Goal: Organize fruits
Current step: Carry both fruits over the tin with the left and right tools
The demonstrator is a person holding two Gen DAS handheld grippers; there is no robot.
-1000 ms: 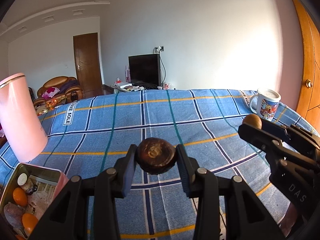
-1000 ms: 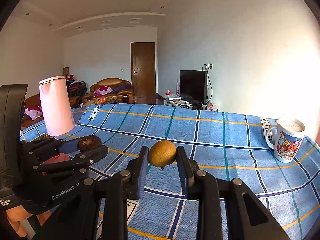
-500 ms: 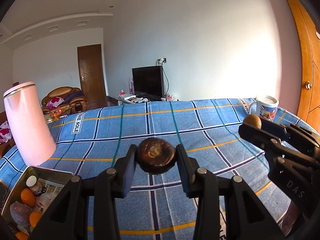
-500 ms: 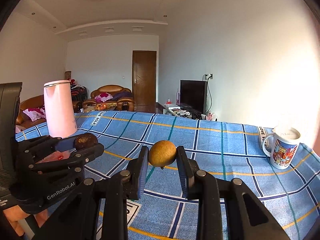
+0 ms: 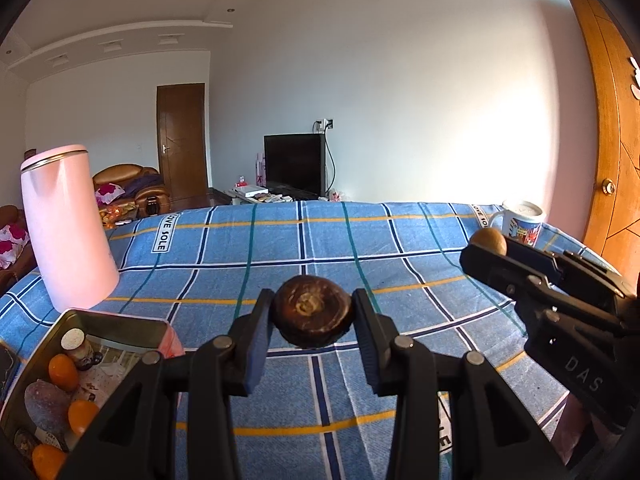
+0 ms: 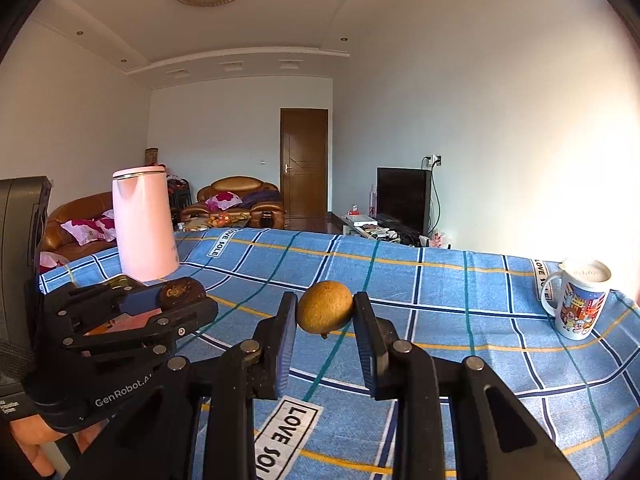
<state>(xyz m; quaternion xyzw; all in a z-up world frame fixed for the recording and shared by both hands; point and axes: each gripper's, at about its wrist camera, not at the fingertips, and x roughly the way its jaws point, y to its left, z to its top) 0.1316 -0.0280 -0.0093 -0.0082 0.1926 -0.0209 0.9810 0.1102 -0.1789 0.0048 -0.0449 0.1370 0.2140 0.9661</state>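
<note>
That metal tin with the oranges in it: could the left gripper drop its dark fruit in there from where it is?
Probably yes. The tin lies open just beside the left gripper, nothing between them. The dark fruit is clamped above the cloth.

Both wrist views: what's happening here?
A person holds a fruit in each handheld gripper above the blue checked tablecloth. The left gripper is shut on a dark brown fruit; the right gripper is shut on a tan fruit. An open tin with oranges sits beside the left gripper.
</note>
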